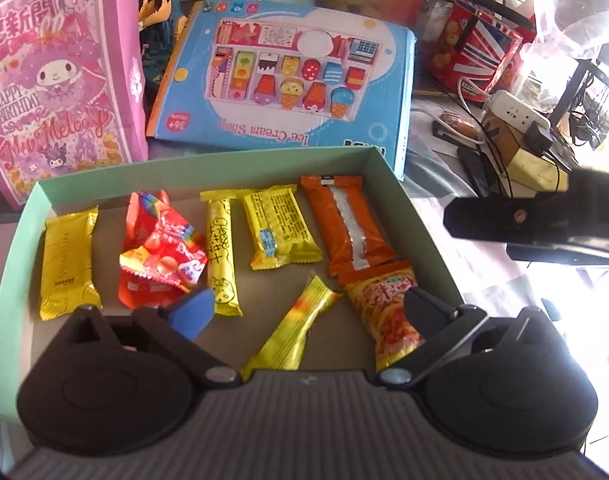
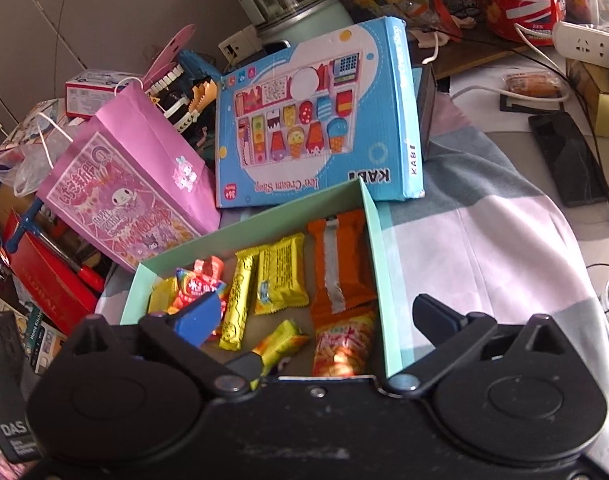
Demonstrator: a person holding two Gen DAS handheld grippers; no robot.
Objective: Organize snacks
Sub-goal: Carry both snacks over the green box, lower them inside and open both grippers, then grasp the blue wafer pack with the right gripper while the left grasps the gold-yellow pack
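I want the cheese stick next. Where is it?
In the left wrist view the cheese stick lies mid-row in the green box, between the red candy bag and the yellow biscuit pack.

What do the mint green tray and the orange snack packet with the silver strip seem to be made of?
Mint green tray: looks like matte paperboard, going by its thin folded walls, sharp creased corners and brown, unglossy floor.
Orange snack packet: looks like glossy plastic or foil film, going by its crimped sealed ends, wrinkles and a reflective silver seam down the middle. Whether it is foil-lined cannot be told.
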